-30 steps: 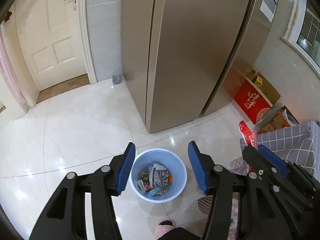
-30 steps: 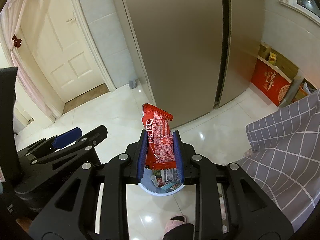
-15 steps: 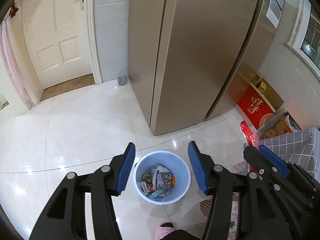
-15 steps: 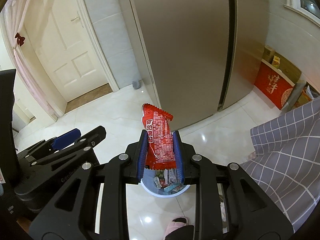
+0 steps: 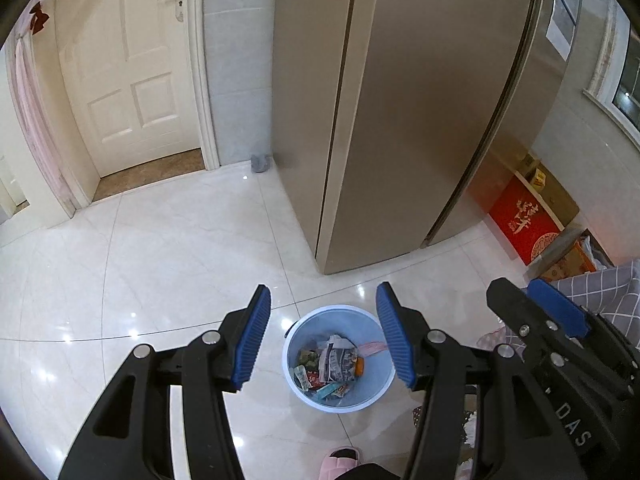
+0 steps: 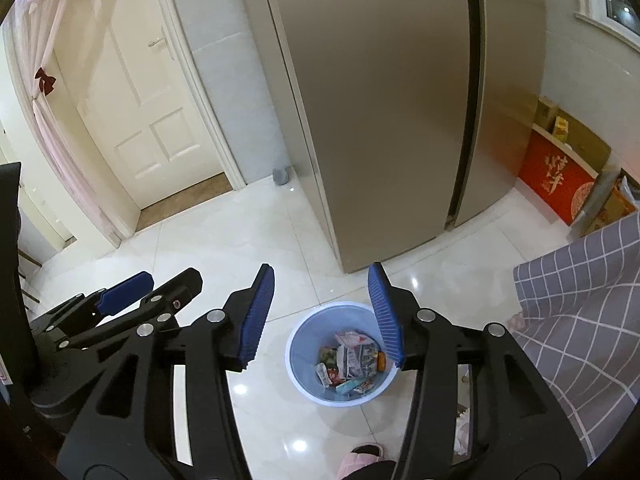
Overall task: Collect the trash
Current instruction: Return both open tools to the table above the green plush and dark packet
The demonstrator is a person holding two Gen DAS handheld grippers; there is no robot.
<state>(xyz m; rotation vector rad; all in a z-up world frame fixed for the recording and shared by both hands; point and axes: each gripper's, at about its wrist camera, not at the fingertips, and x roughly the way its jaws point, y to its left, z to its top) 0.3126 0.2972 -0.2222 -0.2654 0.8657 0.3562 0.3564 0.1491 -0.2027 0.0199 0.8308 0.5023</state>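
Glossy pale floor tiles (image 5: 168, 256) mirror the lights; the bin (image 5: 372, 394) looks smooth blue plastic, the fridge (image 5: 420, 100) brushed satin metal, the checked cloth (image 6: 580, 320) matt

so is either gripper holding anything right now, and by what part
Nothing is held. The right gripper is opening with nothing between its pads; a blurred pink-red wrapper is at the bin rim. The left gripper is open and empty.

Both views are bright and evenly lit from above. Small white glare spots shine on the glossy floor (image 5: 168, 264), and the fridge (image 5: 420, 120) reflects softly. Strong fisheye bending curves the edges, with dark corners. Everything looks sharp.
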